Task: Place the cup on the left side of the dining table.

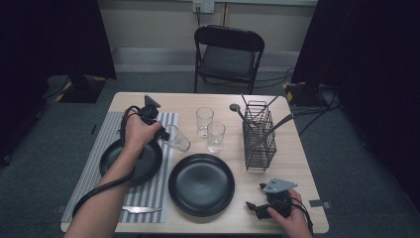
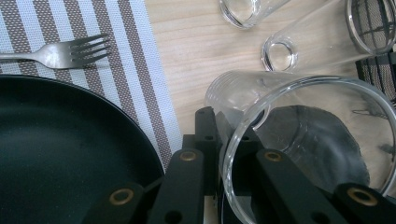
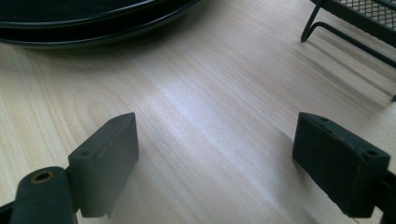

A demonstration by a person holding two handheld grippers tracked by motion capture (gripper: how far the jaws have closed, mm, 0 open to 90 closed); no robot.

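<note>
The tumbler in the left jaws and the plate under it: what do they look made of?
The tumbler looks like clear, smooth glass: the table and placemat show through its wall, and its rim catches bright highlights. The left gripper holds it tilted by the rim. The black plate has a soft satin sheen, probably glazed ceramic or melamine; the look leaves that open.

High view looks down across the whole table; both gripper views sit low and close, sharing with it the black plates and wire rack
</note>
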